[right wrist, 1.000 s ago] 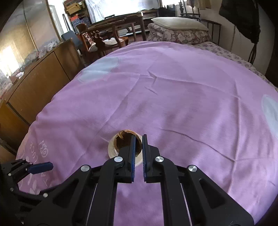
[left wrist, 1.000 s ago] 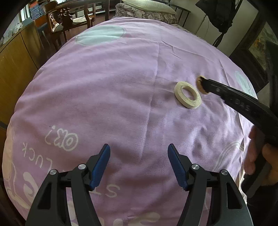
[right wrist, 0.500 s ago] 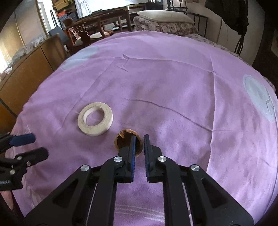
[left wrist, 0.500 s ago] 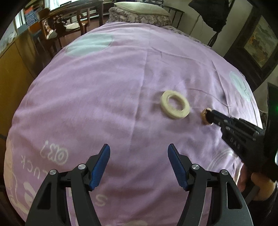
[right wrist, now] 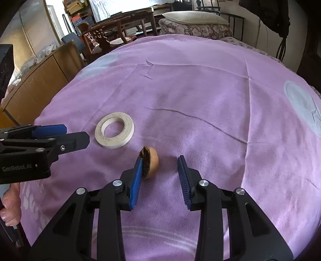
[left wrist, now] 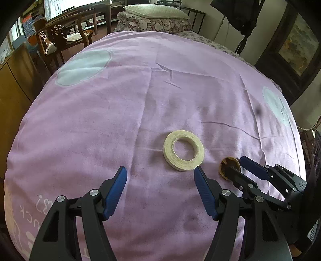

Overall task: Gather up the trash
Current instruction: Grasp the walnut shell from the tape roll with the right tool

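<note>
Right gripper (right wrist: pixel 159 168), its blue-padded jaws opening, hangs low over a purple bedspread (right wrist: pixel 200 90) with a brown half shell (right wrist: pixel 149 164) between its fingers; the shell leans against the left pad while the right pad stands clear of it, and its dark hollow faces left. Whether the shell rests on the cloth or clings to the pad cannot be told. Just beyond and to the left lies a cream roll of tape (right wrist: pixel 114 132), flat on the bedspread, apart from the shell. Left gripper (left wrist: pixel 160 178) hovers over the near part of the bed with its jaws spread wide and nothing between them; the tape roll (left wrist: pixel 183 152) sits just past its right fingertip, untouched. From that side the shell (left wrist: pixel 228 166) shows to the right of the roll, with the right gripper's dark fingers around it. At the far end of the bed a pillow (left wrist: pixel 154 12) tops folded floral bedding, and wooden chairs (left wrist: pixel 64 38) stand at the far left beside a wooden cabinet (right wrist: pixel 38 80).
</note>
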Demonstrator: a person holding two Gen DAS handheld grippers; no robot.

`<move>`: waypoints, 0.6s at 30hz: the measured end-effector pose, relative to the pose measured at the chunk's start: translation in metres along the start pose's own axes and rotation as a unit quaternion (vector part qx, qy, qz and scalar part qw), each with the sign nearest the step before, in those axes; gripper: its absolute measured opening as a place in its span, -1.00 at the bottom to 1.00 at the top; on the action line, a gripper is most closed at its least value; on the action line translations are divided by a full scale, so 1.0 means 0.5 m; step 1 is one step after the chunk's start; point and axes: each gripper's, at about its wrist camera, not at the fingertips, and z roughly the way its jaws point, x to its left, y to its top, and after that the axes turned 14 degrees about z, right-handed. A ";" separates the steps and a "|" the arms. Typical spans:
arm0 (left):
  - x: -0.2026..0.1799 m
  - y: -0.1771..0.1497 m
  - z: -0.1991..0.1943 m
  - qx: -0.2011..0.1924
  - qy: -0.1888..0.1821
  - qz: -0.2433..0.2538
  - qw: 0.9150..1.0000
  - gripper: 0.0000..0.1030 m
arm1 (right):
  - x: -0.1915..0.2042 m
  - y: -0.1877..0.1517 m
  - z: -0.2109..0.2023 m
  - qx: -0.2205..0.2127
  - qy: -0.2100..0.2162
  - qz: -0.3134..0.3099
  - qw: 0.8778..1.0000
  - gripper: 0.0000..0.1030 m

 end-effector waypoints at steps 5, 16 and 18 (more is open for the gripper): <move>0.008 -0.003 0.003 0.003 0.005 0.000 1.000 0.33 | 0.008 0.006 0.011 0.000 0.001 -0.006 1.000 -0.32; -0.010 0.008 0.008 0.001 0.004 0.019 1.000 0.35 | -0.025 -0.003 -0.038 -0.029 -0.002 0.003 1.000 -0.73; -0.018 0.014 0.013 -0.001 0.005 0.027 1.000 0.43 | -0.046 -0.010 -0.045 -0.029 -0.011 0.013 0.999 -0.73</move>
